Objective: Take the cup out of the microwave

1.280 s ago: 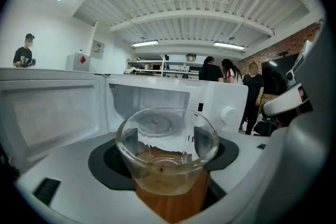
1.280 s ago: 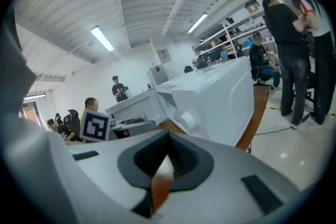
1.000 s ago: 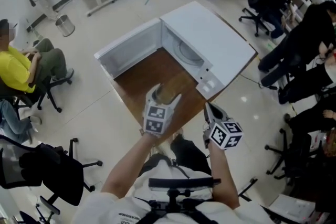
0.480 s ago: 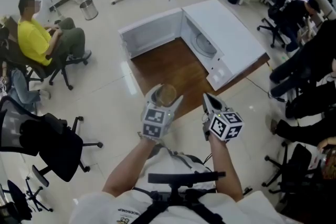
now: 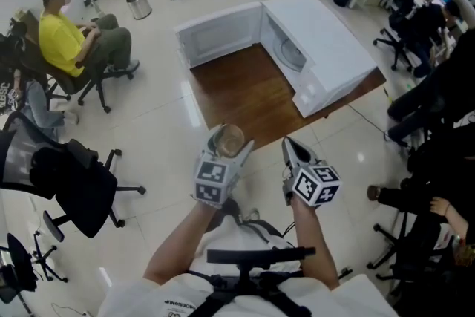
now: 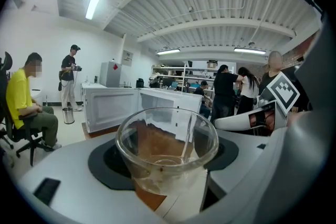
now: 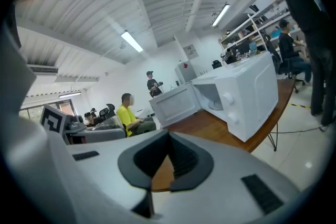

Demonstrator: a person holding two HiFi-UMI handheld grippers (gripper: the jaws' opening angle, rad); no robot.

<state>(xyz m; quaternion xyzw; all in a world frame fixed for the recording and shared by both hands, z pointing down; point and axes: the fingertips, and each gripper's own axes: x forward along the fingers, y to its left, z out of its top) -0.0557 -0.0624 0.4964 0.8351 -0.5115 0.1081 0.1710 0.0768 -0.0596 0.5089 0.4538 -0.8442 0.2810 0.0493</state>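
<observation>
Versus a second ago, the left gripper (image 5: 226,145) has pulled the cup (image 6: 167,152) away from the microwave (image 5: 326,48). It was over the table (image 5: 245,96) in front of the open door (image 5: 219,33); now it's past the table edge farthest from the microwave, over floor. Left jaws clamped on the glass cup, upright. Right gripper (image 5: 291,148) pinched together on nothing. Cavity shows only the turntable, so removal looks done. Table in front of the microwave has room for a set-down; office chair (image 5: 67,182) and seated person (image 5: 63,41) well off the door side
</observation>
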